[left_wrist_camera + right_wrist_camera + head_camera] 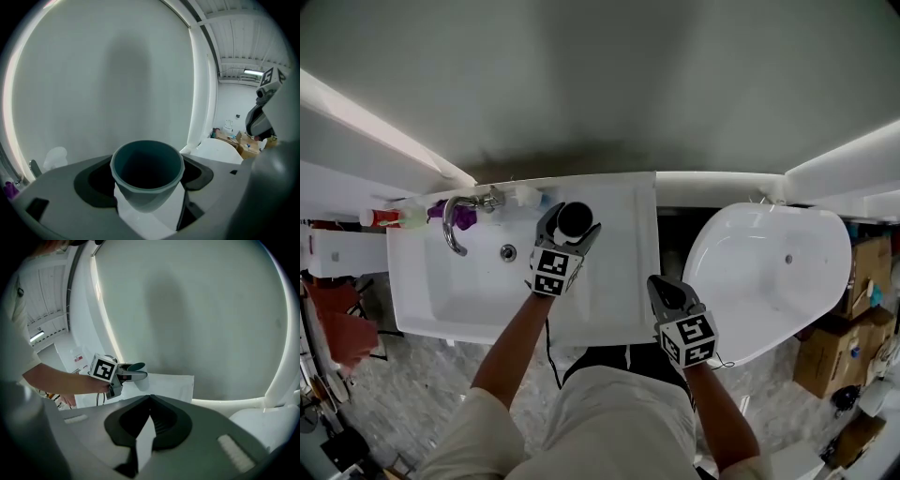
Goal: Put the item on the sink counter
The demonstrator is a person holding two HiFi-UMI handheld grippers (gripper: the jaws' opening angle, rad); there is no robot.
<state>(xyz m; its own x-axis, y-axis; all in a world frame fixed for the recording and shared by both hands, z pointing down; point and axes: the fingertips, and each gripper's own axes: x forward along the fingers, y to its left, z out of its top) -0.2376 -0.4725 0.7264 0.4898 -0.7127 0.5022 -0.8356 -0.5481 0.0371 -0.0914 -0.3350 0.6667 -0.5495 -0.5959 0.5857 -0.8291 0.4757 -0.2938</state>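
Teal cup (575,218) sits clamped in your left tongs (572,223), jaws wide around it, over the white tabletop (623,262) beside the basin (469,281) (apparently not yet down). Setting it down and releasing are left. Your right tongs (662,287) are closed, empty.

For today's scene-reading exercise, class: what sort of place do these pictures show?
Probably a bathroom, perhaps a mock-up: a white sink with a faucet, a white bathtub beside it, and cardboard boxes stacked nearby.
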